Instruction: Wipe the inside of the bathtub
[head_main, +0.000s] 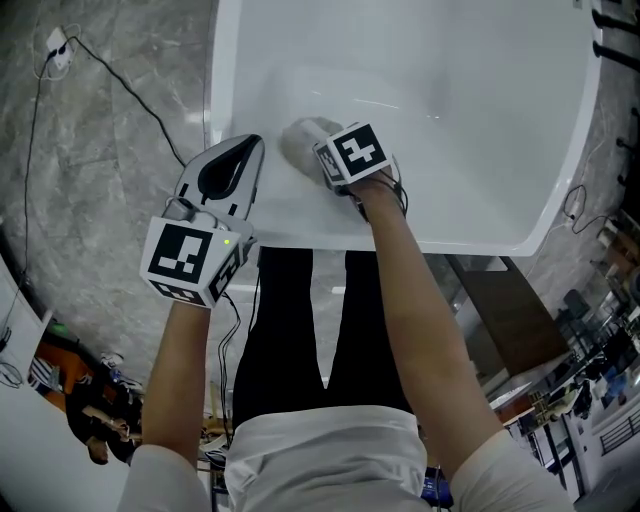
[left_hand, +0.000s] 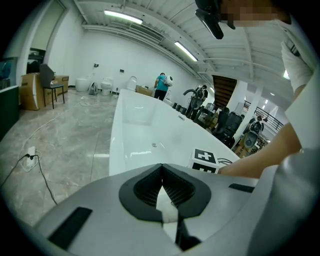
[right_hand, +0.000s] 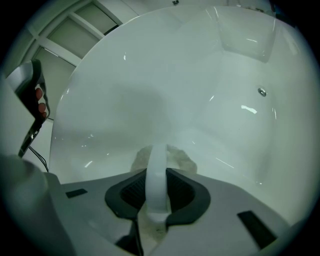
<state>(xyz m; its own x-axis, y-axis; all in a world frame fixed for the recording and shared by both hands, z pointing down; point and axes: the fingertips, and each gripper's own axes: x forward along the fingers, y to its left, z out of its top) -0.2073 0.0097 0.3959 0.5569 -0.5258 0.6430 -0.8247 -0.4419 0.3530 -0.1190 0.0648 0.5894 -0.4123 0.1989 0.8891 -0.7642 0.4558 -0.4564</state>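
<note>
Two grippers show in the head view, both at the near end of the white tub (head_main: 480, 120). The left gripper (head_main: 245, 155) sits over the near rim, though whether it touches the rim is unclear. The right gripper (head_main: 320, 150) reaches inside and presses a pale cloth (head_main: 300, 138) against the tub's inner slope. A cable (head_main: 110, 75) trails over the marble floor beside the tub.

In the left gripper view, the jaws (left_hand: 162, 176) meet at their tips with nothing between them. The tub stretches away ahead.

In the right gripper view, the jaws (right_hand: 157, 167) are closed on the cloth (right_hand: 181, 159). A white strip stands up between them, and beige fabric bunches beyond the tips against the tub wall. A small round fitting (right_hand: 261, 91) sits further up the wall.

Wiping looks to be under way, and most of the basin is yet to be reached. The grip appears narrow, so dragging hard across the slick surface could pull the cloth free, and bare jaw tips would then scrape the finish. Leaning further in to reach the far end could make the left gripper skid off the rim.
</note>
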